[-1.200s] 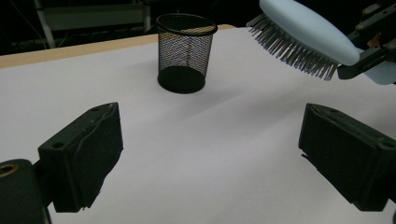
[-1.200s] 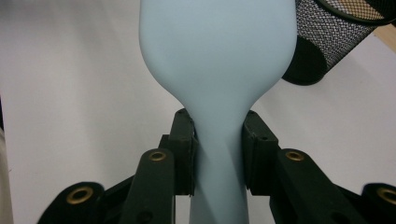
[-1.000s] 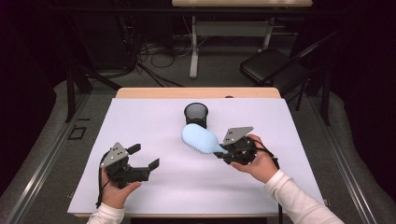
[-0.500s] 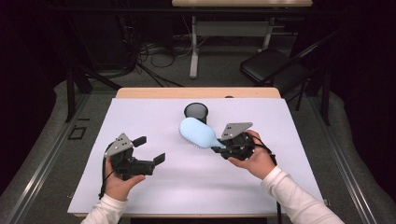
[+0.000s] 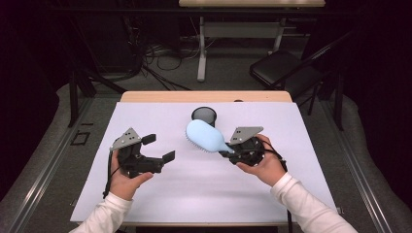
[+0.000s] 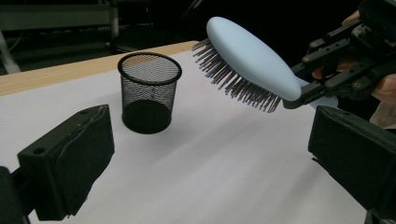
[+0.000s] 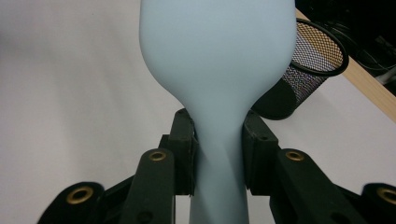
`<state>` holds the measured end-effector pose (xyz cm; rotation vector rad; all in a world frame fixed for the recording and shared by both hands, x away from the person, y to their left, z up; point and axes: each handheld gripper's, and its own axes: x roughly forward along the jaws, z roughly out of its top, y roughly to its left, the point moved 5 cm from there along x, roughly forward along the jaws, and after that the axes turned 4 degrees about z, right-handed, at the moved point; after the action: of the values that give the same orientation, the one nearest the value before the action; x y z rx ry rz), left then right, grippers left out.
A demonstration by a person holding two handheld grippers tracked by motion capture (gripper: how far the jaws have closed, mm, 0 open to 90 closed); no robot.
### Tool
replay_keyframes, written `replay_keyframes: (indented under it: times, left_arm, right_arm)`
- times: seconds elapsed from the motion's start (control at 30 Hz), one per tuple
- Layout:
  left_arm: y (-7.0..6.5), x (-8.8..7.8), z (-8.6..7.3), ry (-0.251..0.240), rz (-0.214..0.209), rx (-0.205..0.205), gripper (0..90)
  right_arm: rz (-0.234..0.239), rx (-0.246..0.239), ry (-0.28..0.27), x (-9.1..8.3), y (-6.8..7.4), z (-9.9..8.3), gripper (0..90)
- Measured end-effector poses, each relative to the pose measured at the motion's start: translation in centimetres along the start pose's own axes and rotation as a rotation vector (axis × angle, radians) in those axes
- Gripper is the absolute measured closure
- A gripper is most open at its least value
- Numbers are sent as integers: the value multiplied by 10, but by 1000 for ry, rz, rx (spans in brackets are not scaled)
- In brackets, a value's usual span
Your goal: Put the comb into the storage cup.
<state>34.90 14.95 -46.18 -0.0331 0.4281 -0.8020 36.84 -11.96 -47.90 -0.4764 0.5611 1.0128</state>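
Hairbrush (image 5: 204, 135) before mesh cup (image 5: 204, 115)

- I see the table (image 5: 160, 199) under a white sheet, its wooden far edge (image 5: 204, 96) left bare.
- Grey floor (image 5: 53, 131) runs around it.
- Beyond stands a second desk (image 5: 252, 4) on a pale leg (image 5: 201, 53), cables (image 5: 155, 56) tangled beside it.
- A dark folding chair (image 5: 286, 73) sits at far right.
- The room behind is dim.
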Motion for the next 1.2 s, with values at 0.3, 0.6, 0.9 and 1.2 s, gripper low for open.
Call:
replay_keyframes:
  times: [0.3, 0.6, 0.9, 1.2]
  left_arm:
    - [1, 4, 8, 13, -2, -12, 7]
    - [1, 6, 15, 1, -29, -38, 9]
    - [1, 10, 27, 4, -51, -76, 11]
    - [2, 19, 33, 17, -59, -82, 22]
  right_arm:
    - [-3, 9, -14, 0, -1, 2, 688]
    - [-15, 4, -22, -2, -3, 6, 688]
    - [-40, 16, -48, -3, -7, 7, 688]
    - [-63, 17, -79, -2, -7, 7, 688]
